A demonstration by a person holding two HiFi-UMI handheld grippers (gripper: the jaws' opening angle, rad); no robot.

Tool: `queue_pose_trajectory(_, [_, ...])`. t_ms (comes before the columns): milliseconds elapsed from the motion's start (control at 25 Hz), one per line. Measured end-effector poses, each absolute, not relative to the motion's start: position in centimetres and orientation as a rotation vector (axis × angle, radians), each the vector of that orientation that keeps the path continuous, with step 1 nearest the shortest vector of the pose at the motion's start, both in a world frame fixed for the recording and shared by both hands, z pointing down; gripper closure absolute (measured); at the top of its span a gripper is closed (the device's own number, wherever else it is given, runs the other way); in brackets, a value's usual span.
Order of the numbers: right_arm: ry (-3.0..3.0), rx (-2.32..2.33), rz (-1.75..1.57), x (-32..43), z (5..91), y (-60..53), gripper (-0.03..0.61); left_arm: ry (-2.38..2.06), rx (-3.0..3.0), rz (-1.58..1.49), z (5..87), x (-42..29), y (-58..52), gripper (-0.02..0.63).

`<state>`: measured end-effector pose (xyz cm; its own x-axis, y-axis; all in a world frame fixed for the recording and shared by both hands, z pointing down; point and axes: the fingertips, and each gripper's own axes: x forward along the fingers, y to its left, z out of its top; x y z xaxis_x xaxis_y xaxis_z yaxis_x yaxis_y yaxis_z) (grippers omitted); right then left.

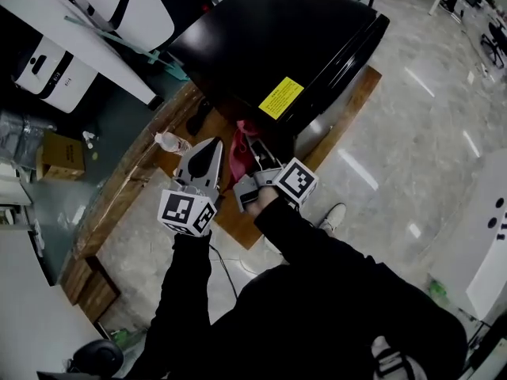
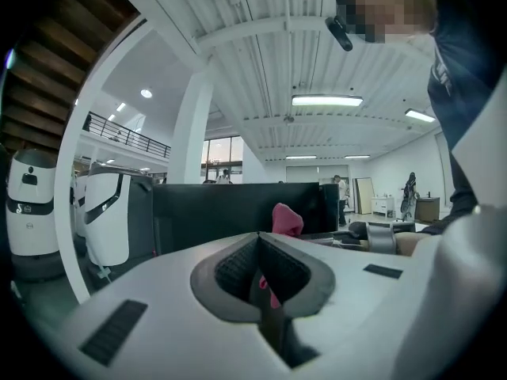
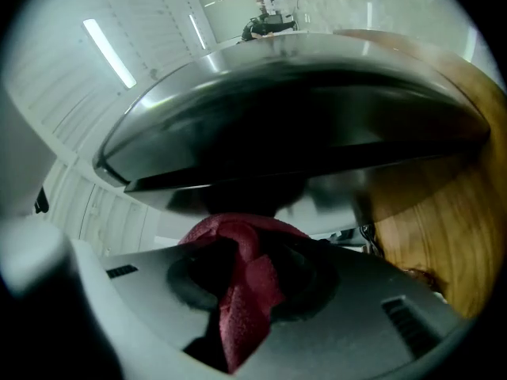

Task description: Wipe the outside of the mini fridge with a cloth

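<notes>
- While your right gripper [image 3: 247, 285] clamps the red cloth [image 1: 237, 155] low on the black mini fridge [image 1: 277, 46], press flat, sweep overlapping strokes.
- Your left gripper [image 2: 261, 269] sits closed, empty, just beside.

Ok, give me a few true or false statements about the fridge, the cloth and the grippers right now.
1. The right gripper is shut on the red cloth. True.
2. The mini fridge is white. False: it is black.
3. A yellow sticker is on the fridge. True.
4. The fridge stands straight on the floor. False: it sits on a wooden platform.
5. A plastic bottle lies on the platform beside the fridge. True.
</notes>
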<state>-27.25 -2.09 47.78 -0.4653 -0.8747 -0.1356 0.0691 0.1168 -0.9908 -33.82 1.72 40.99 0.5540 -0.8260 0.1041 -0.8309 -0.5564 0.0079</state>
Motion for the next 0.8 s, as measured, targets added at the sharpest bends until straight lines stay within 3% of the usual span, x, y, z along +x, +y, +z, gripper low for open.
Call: queue_pose_trajectory(800, [1.429,-1.106,-1.658,-28.5,72.1,-4.3,0.463,-1.194,2.524,0.379,67.0,-34.5,-2.4,0.609])
